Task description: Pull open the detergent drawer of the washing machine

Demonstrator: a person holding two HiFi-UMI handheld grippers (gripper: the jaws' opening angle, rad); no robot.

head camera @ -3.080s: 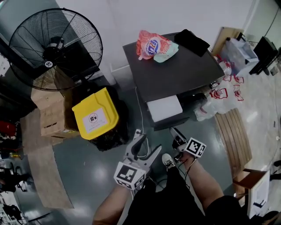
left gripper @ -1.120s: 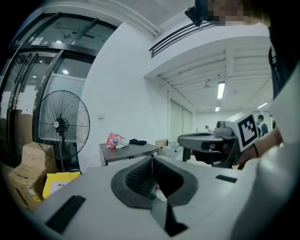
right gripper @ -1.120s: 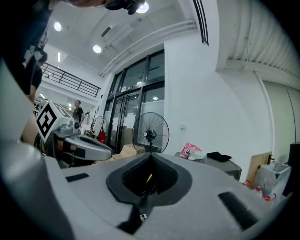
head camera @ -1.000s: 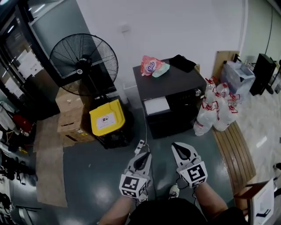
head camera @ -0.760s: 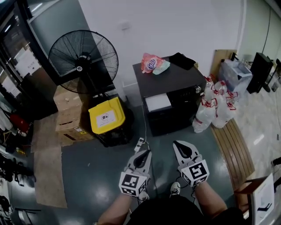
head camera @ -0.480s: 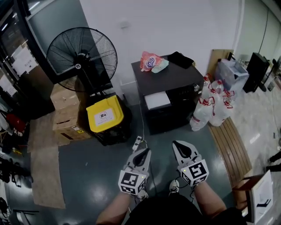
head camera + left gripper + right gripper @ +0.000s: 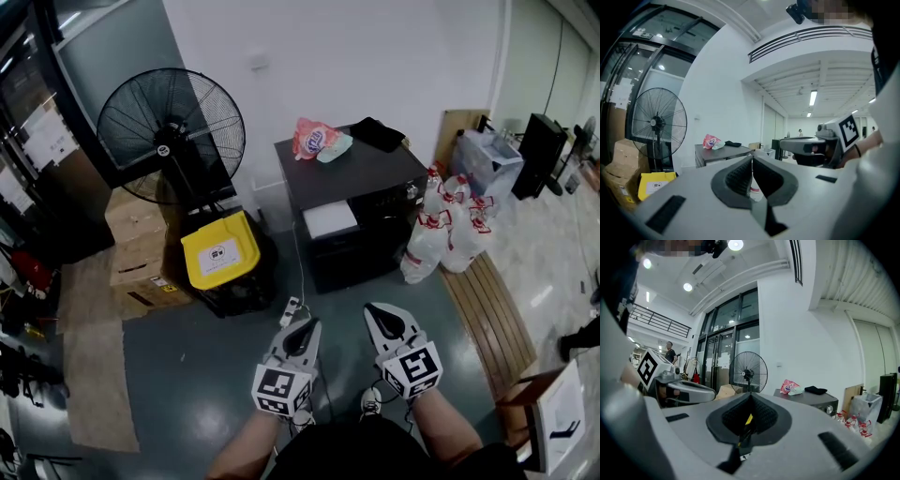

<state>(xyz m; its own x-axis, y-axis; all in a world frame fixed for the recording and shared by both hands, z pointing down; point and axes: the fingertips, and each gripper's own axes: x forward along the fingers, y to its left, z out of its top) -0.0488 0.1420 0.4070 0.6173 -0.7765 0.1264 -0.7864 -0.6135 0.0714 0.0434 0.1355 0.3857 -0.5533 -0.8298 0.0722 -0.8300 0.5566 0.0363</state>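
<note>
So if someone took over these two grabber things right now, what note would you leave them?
Left gripper: shut, empty, held out over the floor, well short of the machine.
Right gripper: shut, empty, beside the left one.
Washing machine: ahead, against the wall. Its white detergent drawer juts out of the front.
Done: the drawer looks pulled open.
Left: probably nothing; check that it is fully out.

No text, brand or number is legible.

- Bin, yellow lid: white label with a dark pictogram; its print is too small to read.
- Bag on the washer: blue-and-yellow round logo, its lettering unresolved.
- Door, left: posted sheets, illegible.
- Left claw and right claw: cubes carry square black-and-white code markers, no characters.
</note>
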